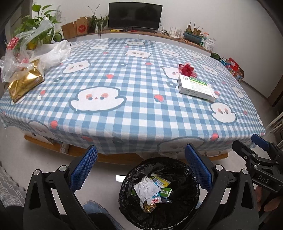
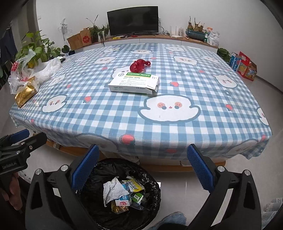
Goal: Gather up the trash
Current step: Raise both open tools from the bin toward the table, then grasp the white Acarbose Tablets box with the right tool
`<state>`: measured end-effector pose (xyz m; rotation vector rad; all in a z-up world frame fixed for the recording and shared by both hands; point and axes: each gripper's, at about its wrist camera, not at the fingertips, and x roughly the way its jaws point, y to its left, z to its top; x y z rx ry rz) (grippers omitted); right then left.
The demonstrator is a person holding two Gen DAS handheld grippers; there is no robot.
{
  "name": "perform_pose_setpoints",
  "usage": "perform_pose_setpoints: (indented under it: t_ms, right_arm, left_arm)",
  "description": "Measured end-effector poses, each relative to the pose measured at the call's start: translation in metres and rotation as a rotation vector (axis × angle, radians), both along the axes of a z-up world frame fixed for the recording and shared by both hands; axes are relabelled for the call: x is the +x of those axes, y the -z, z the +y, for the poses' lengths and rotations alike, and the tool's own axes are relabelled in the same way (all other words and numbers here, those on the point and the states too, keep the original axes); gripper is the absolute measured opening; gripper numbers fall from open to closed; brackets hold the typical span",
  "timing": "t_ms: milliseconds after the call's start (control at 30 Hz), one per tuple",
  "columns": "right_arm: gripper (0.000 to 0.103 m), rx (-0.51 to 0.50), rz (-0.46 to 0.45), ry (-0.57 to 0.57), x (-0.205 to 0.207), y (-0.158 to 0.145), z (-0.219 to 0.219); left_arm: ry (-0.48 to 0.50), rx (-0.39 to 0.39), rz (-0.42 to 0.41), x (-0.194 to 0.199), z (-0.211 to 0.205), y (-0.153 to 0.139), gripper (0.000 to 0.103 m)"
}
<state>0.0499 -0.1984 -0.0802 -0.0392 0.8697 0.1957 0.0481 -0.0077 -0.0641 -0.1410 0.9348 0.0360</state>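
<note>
A bin with a black liner [image 1: 185,208] [image 2: 150,203] stands on the floor before the table, holding crumpled paper [image 1: 146,189] and wrappers. My left gripper [image 1: 140,150] hangs above the bin, wide open, with nothing between its blue pads. My right gripper [image 2: 143,150] is beside it, also open and holding nothing. On the blue checked tablecloth [image 1: 123,115] [image 2: 106,115] lie a white tablet box [image 1: 194,86] [image 2: 134,82] and, just behind it, a crumpled red wrapper [image 1: 186,69] [image 2: 139,64]. A gold bag [image 1: 24,83] [image 2: 25,93] and clear plastic bags [image 1: 21,51] [image 2: 21,74] sit at the table's left edge.
A white plastic bag [image 1: 54,51] and a leafy plant [image 1: 40,26] stand at the table's far left corner. Behind the table runs a low sideboard with a dark screen [image 1: 135,16] and pots. Colourful boxes [image 2: 245,66] sit on the floor at the right.
</note>
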Motion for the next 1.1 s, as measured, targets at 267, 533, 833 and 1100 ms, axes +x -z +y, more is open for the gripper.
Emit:
perform_pose_setpoints:
  t_ms: [267,533,833,1100]
  right_arm:
    - [0.095,0.002,-0.021,-0.017,0.024,-0.015,0.004]
    - [0.095,-0.026,-0.039,-0.035,0.052,-0.026,0.015]
    - [0.095,-0.09,-0.046,-0.123,0.092,-0.029,0.027]
    - [0.095,-0.185,0.008,-0.374,0.13,-0.027,0.049]
  left_arm:
    - [-0.008,0.005,-0.012,0.031,0.004,-0.015,0.097]
    - [0.005,0.025,-0.024,0.06,0.0,-0.026,0.097]
    - [0.012,0.04,-0.009,0.088,0.003,-0.024,0.097]
    - [0.016,0.049,0.003,0.108,0.005,-0.021,0.097]
